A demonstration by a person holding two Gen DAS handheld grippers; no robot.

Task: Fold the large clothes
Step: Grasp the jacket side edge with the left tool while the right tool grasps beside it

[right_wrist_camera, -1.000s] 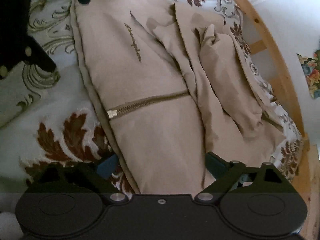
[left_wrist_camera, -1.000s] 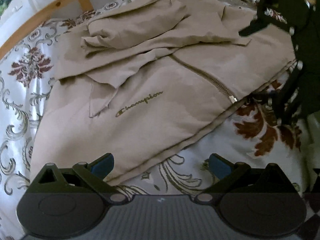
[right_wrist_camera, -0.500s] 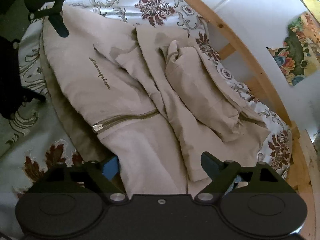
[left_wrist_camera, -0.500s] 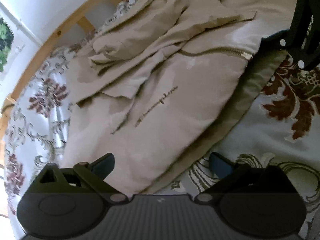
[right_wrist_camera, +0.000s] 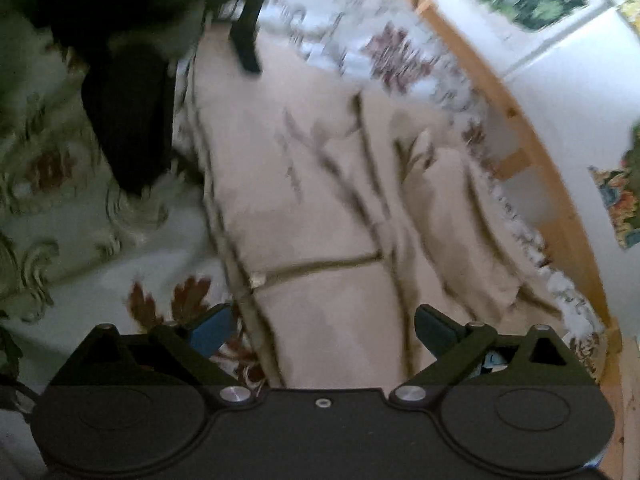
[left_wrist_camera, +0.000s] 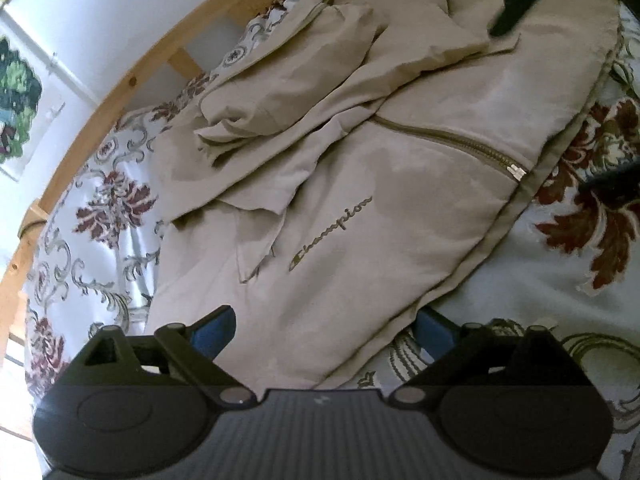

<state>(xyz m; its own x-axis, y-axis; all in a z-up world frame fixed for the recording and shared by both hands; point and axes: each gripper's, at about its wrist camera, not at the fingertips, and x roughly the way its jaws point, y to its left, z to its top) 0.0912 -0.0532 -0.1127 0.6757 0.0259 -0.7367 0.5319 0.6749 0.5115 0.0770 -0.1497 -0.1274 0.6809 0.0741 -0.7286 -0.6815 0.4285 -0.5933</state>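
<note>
A beige zip-up jacket (left_wrist_camera: 400, 200) with a chest logo lies spread on the bed, its sleeves bunched over the upper part. In the left wrist view my left gripper (left_wrist_camera: 323, 326) is open over the jacket's near hem corner, pads clear of the cloth. The right gripper's black finger (left_wrist_camera: 516, 4) shows at the top right, over the far side. The right wrist view is blurred. There my right gripper (right_wrist_camera: 322, 328) is wide, its jaws opening, with the jacket (right_wrist_camera: 328, 208) hem by the zip end lying between the fingers, not pinched. The left gripper (right_wrist_camera: 248, 36) is a dark shape at the top left.
A floral bedspread (left_wrist_camera: 560, 280) covers the bed under the jacket. A wooden bed rail (left_wrist_camera: 132, 80) curves along the far side, with a white wall and pictures (left_wrist_camera: 16, 96) behind it. The same rail (right_wrist_camera: 520, 128) runs down the right of the right wrist view.
Both views have swung and rolled, and the right wrist view has gone blurred. The jacket lies about where it was. Both grippers stay open with nothing gripped.
</note>
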